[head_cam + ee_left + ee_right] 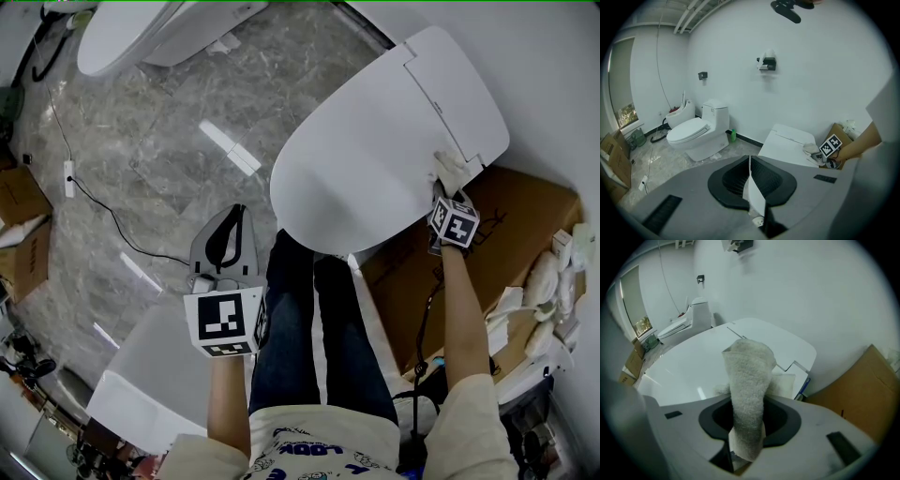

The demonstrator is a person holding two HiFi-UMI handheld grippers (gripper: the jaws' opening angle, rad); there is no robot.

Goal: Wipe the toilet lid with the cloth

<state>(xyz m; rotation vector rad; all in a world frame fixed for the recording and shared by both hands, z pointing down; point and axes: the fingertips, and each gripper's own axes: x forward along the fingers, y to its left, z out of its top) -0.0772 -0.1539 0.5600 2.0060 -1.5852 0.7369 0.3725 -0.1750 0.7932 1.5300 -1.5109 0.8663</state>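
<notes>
Right claw is shown clamped on a white terry cloth, which is pinched between its jaws and stands up out of them in a thick fold. Grey marbled floor is spread across the room. On it, the large white oval toilet lid is seen closed and mostly bare, directly ahead of the person's dark-trousered legs. A brown cardboard box is placed just beside the lid on the right, and a second white toilet is stood well apart against the far wall.

The cloth is held against the lid's right edge, near the hinge panel at the back, with its free end laid on the white surface. The left claw is held low over the floor on the left, well apart from the lid. Its jaws are pressed together, and nothing is gripped between them.

Wiping is judged to be in hand at the hinge end, with most of the lid's broad face not yet covered. A sweep across that face toward the front rim is called for next, with the cloth kept flat and pressed down so that it is not dragged out of the jaws.
</notes>
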